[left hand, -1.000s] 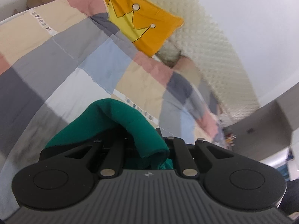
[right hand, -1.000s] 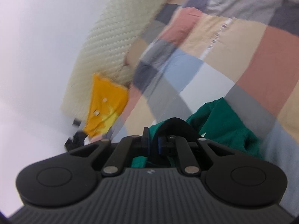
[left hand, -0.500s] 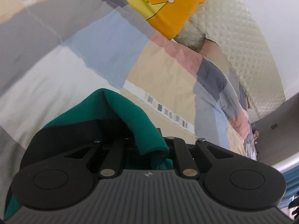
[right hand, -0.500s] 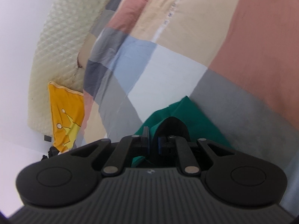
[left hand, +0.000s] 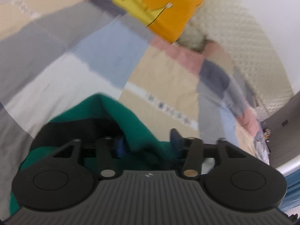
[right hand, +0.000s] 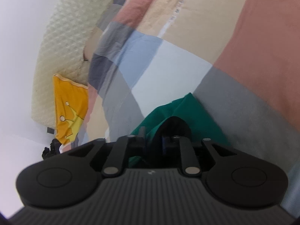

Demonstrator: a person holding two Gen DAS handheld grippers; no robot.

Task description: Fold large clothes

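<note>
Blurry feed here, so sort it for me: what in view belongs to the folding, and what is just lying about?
Job:
- green garment, between both grippers' opening jaws
- left gripper
- right gripper
- patchwork bedspread, the folding surface

Lying about:
- orange crown pillow
- quilted headboard

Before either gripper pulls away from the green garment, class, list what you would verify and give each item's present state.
1. Left gripper jaws opening, green garment between them, pads clear of cloth: ok.
2. Right gripper jaws opening, cloth between them; fully released: cannot tell.
3. Garment resting on the patchwork bedspread: ok.
4. Folded edges aligned: cannot tell, most of the garment is hidden.
5. Orange crown pillow clear of the garment: ok.
</note>
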